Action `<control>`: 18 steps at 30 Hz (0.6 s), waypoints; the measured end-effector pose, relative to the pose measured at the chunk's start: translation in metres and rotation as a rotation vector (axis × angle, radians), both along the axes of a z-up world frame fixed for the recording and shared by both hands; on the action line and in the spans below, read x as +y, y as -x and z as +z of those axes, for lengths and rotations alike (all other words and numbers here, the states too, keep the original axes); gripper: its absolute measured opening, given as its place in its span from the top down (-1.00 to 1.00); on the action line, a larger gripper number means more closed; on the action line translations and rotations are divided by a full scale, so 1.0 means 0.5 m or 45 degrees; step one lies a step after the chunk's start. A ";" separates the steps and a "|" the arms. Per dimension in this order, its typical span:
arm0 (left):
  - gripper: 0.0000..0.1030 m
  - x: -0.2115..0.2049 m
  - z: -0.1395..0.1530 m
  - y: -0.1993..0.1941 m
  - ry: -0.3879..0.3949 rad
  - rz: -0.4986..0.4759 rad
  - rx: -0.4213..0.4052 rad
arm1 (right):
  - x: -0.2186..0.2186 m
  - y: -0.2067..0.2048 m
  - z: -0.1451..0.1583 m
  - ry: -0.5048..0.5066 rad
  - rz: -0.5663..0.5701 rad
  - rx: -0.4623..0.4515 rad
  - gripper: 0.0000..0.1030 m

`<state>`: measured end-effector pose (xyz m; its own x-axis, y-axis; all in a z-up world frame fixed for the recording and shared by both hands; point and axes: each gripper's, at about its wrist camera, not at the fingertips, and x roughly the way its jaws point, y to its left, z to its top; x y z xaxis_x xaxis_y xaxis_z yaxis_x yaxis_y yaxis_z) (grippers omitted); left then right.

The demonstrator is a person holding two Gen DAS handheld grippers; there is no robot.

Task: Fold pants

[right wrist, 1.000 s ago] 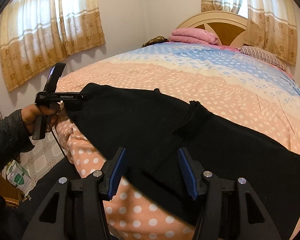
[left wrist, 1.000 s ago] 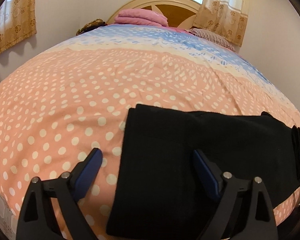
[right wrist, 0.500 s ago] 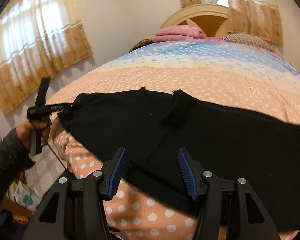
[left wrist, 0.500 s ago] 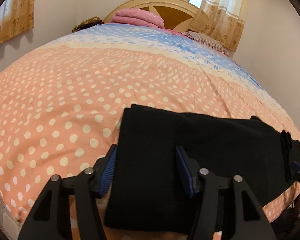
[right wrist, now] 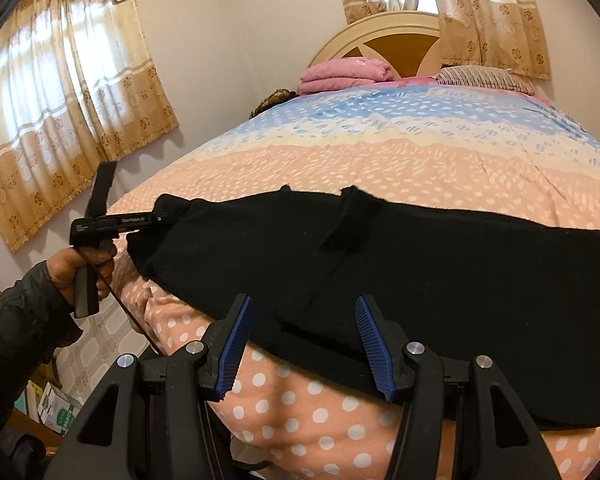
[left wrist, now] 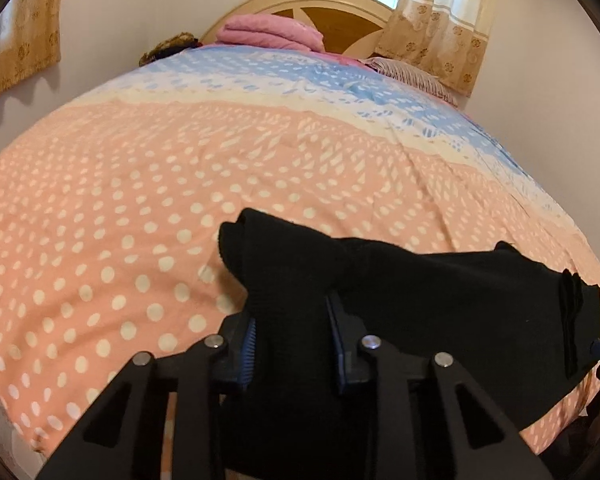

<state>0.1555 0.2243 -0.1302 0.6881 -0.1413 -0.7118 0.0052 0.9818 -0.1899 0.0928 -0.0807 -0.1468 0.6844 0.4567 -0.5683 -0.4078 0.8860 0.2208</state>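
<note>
My left gripper (left wrist: pixel 290 344) has just clamped the pants (left wrist: pixel 440 304), bunching them at lower centre; my right gripper (right wrist: pixel 306 342) stays apart, so lifting can begin.

Wide bare bedspread (left wrist: pixel 148 184) beyond the black pants (right wrist: pixel 440 264) — open passage toward the headboard (right wrist: pixel 384 36). Blocked there only by pink folded bedding (right wrist: pixel 346 74) and a striped pillow (right wrist: pixel 484 78).
</note>
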 end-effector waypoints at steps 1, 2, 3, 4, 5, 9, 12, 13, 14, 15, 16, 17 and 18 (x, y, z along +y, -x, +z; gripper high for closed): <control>0.42 -0.001 0.005 0.002 0.011 -0.003 -0.013 | -0.004 0.000 0.001 -0.002 -0.007 -0.002 -0.08; 0.42 0.001 0.012 0.006 0.038 0.002 -0.026 | -0.006 -0.001 0.001 -0.001 -0.014 -0.001 -0.08; 0.43 0.006 0.016 0.008 0.079 0.004 -0.033 | -0.009 -0.005 0.000 0.000 -0.025 0.004 -0.08; 0.43 0.010 0.019 0.011 0.117 0.004 -0.043 | -0.012 -0.008 -0.002 0.001 -0.035 0.012 -0.08; 0.43 0.014 0.024 0.015 0.156 0.004 -0.057 | -0.013 -0.010 -0.003 0.002 -0.040 0.018 -0.08; 0.43 0.014 0.057 0.031 0.258 -0.018 -0.118 | -0.033 -0.016 -0.002 0.026 -0.068 0.033 -0.08; 0.44 -0.008 0.099 0.043 0.319 -0.070 -0.178 | -0.074 -0.013 0.012 0.027 -0.102 0.021 -0.08; 0.44 -0.021 0.115 0.048 0.322 -0.091 -0.200 | -0.094 -0.011 0.018 0.035 -0.127 0.011 -0.08; 0.44 -0.038 0.132 0.051 0.322 -0.122 -0.218 | -0.111 -0.008 0.022 0.041 -0.150 0.003 -0.08; 0.44 -0.058 0.151 0.055 0.323 -0.157 -0.236 | -0.135 -0.004 0.026 0.048 -0.182 -0.002 -0.08; 0.44 -0.081 0.170 0.059 0.324 -0.193 -0.253 | -0.158 0.000 0.030 0.052 -0.210 -0.007 -0.08; 0.44 -0.098 0.184 0.062 0.327 -0.221 -0.264 | -0.175 0.004 0.031 0.056 -0.232 -0.010 -0.08; 0.44 -0.124 0.202 0.068 0.337 -0.262 -0.281 | -0.197 0.010 0.030 0.065 -0.265 -0.011 -0.08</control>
<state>0.1217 0.1621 -0.0291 0.7586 -0.4508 -0.4704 0.2654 0.8732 -0.4088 0.0878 -0.1793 -0.1317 0.7659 0.2759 -0.5807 -0.2168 0.9612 0.1707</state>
